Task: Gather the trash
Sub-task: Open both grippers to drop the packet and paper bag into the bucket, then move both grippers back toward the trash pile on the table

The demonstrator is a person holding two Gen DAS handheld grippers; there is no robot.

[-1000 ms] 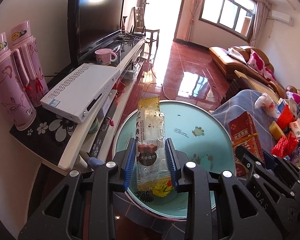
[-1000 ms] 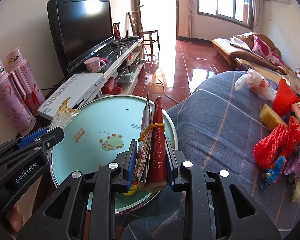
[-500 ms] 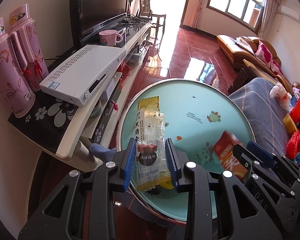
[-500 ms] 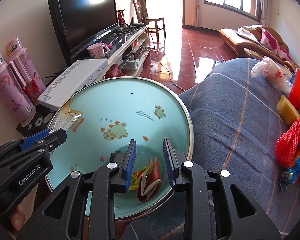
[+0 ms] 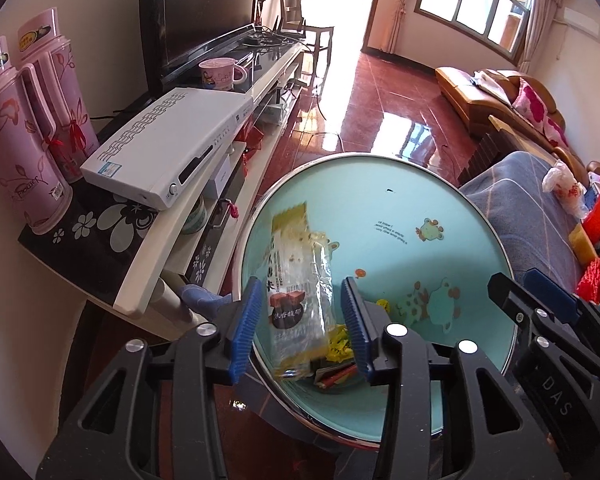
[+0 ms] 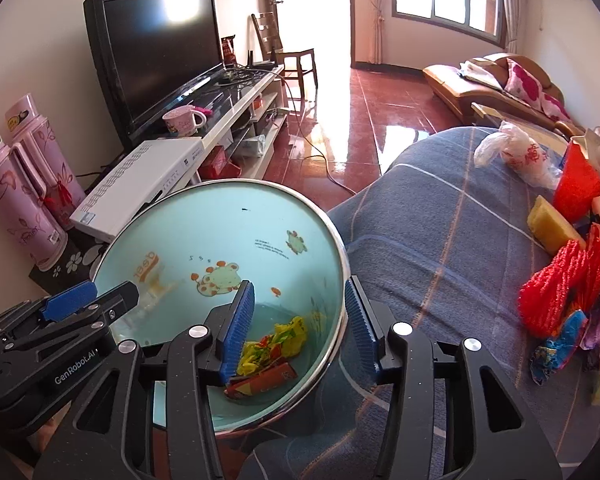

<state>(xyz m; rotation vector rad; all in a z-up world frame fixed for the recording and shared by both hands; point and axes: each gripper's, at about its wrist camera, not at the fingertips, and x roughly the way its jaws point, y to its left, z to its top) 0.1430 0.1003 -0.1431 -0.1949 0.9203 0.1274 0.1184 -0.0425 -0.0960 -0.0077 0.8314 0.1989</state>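
Left gripper (image 5: 300,320) released wrapper (image 5: 298,284) (red box (image 6: 260,380) already binned).

The bin (image 6: 332,240) mouth gapes open between the TV stand (image 6: 236,120) and blanket (image 6: 440,232).

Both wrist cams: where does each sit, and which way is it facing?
Left wrist: behind the left gripper, looking down into the bin; open jaws flank a wrapper; right gripper at right.
Right wrist: behind the right gripper, jaws open, over the bin's rim beside the blanket; left gripper at left.
Shared: bin, TV stand.
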